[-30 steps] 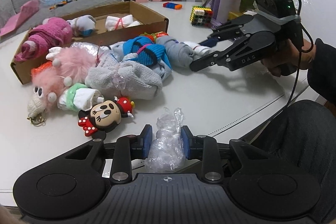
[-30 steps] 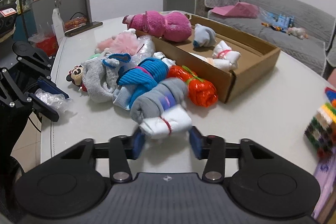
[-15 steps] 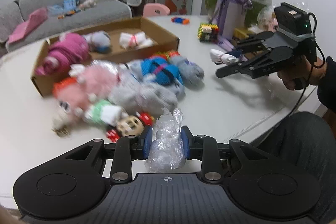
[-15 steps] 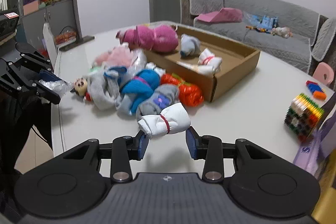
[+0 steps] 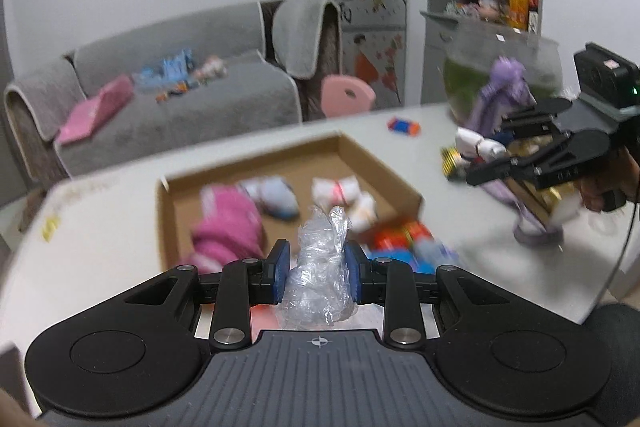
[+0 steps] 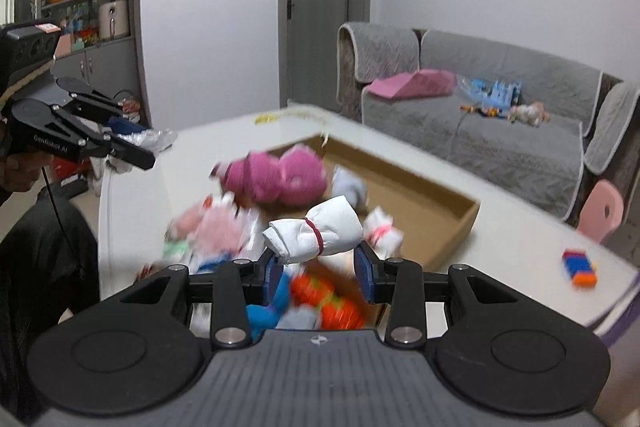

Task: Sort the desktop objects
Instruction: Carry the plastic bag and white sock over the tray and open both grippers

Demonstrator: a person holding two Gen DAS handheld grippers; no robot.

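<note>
My left gripper (image 5: 318,267) is shut on a crumpled clear plastic wrapper (image 5: 320,267), held in the air above the table. My right gripper (image 6: 320,269) is shut on a rolled white sock with a red band (image 6: 316,231), also lifted; it shows in the left wrist view as the right gripper (image 5: 492,151) at the right. A brown cardboard box (image 5: 400,179) holds a pink plush roll (image 5: 228,223) and several small sock rolls. A pile of rolled socks and plush toys (image 6: 216,227) lies in front of the box, blurred.
A purple bottle (image 5: 508,95) and a glass jar stand at the table's right side. A small orange-blue block (image 6: 580,267) lies on the white table (image 6: 500,239). A pink chair back (image 5: 346,95) and a grey sofa (image 5: 180,107) lie beyond.
Both grippers have risen from the table with their loads: the left with the plastic wrapper, the right with the white sock roll, which left the pile. Both views now look over the box.
</note>
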